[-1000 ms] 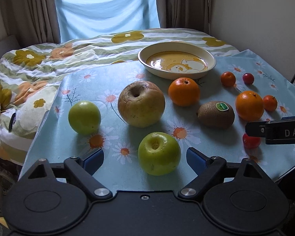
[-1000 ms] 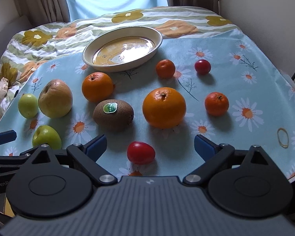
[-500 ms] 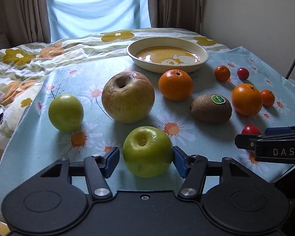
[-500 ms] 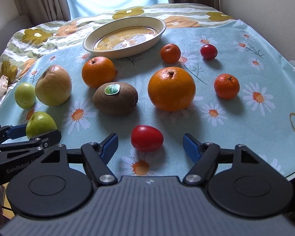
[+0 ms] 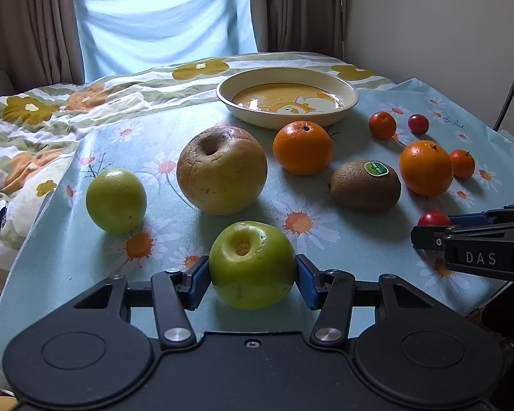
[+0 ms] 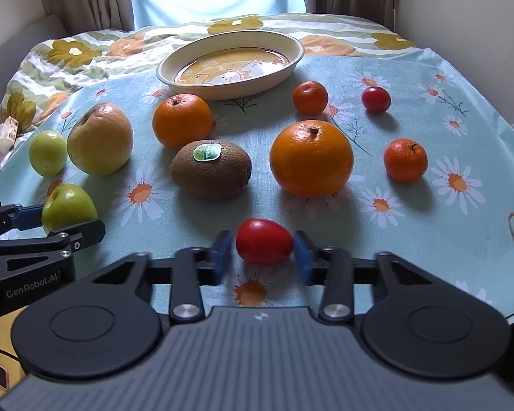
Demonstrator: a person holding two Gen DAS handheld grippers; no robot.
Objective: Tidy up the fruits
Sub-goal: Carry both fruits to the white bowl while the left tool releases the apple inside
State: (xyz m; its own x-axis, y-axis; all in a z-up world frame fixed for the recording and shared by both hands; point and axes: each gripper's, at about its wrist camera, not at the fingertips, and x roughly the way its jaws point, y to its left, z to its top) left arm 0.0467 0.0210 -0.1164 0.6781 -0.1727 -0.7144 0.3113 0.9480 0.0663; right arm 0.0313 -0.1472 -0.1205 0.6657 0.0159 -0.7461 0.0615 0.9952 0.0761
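Note:
My left gripper (image 5: 253, 274) is closing, and its blue pads press both sides of a green apple (image 5: 252, 263) that rests on the daisy cloth near the front edge. My right gripper (image 6: 262, 257) is closing too. Its blurred pads meet the sides of a small red tomato (image 6: 264, 241), which also lies on the cloth. A cream dish (image 6: 229, 90) with a yellow picture inside stands at the back. In the left wrist view, the right gripper's fingers (image 5: 428, 236) reach in from the right around the tomato (image 5: 433, 218).
On the cloth lie a big yellow apple (image 5: 222, 171), a second green apple (image 5: 116, 200), two oranges (image 6: 311, 157) (image 6: 181, 120), a kiwi (image 6: 210, 167), two mandarins (image 6: 406, 159) (image 6: 310, 97) and a red cherry tomato (image 6: 376, 100). A flowered quilt (image 5: 34, 116) lies on the left.
Both grippers have closed from wide open onto their fruit: the left around the green apple, the right around the red tomato. The right gripper has also come down slightly.

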